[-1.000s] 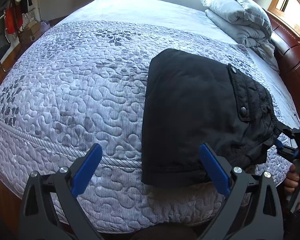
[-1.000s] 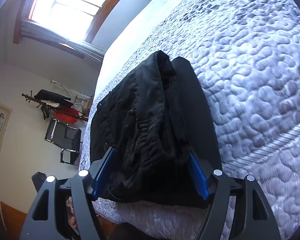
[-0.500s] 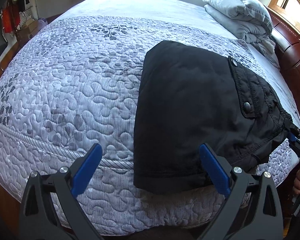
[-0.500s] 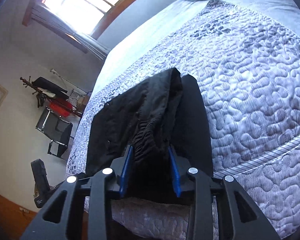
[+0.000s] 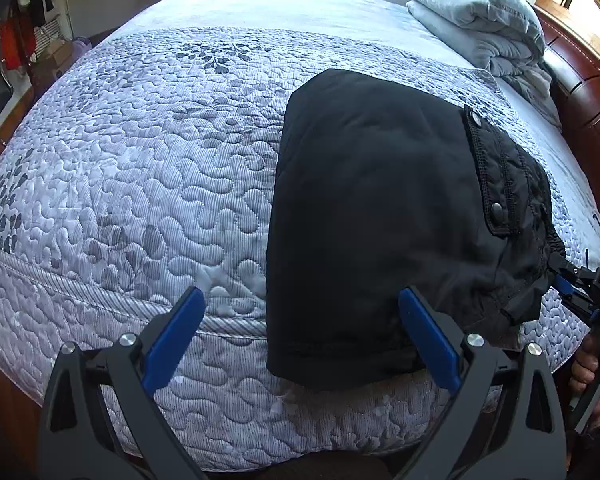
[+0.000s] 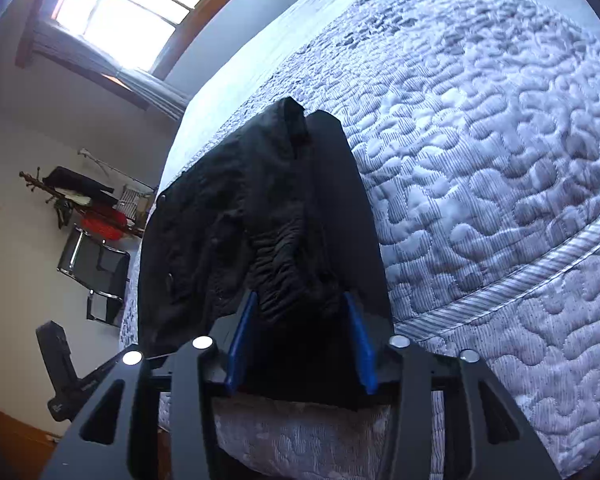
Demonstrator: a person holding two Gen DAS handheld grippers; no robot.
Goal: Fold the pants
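Black folded pants point(image 5: 380, 216) lie on the quilted bed point(image 5: 140, 184), their near edge hanging a little over the bed's front edge. A snap pocket flap point(image 5: 496, 184) faces up on the right. My left gripper point(image 5: 300, 294) hovers open above the bed's front edge, its right finger over the pants' near corner and nothing between the pads. My right gripper point(image 6: 300, 300) has the gathered elastic waistband point(image 6: 284, 264) between its blue pads; its jaws are opening, and the bunched cloth still fills the gap. The left wrist view catches the right gripper point(image 5: 564, 280) at the pants' right end.
Folded grey bedding point(image 5: 480, 20) is stacked at the head of the bed by a dark wooden headboard point(image 5: 580, 92). A chair point(image 6: 96, 268) and a clothes rack point(image 6: 80, 200) stand beyond the bed's far side. A hand point(image 5: 588, 364) holds the right gripper's handle.
The right jaws closed on the waistband, then widened somewhat. The pants slid toward the bed's near edge.
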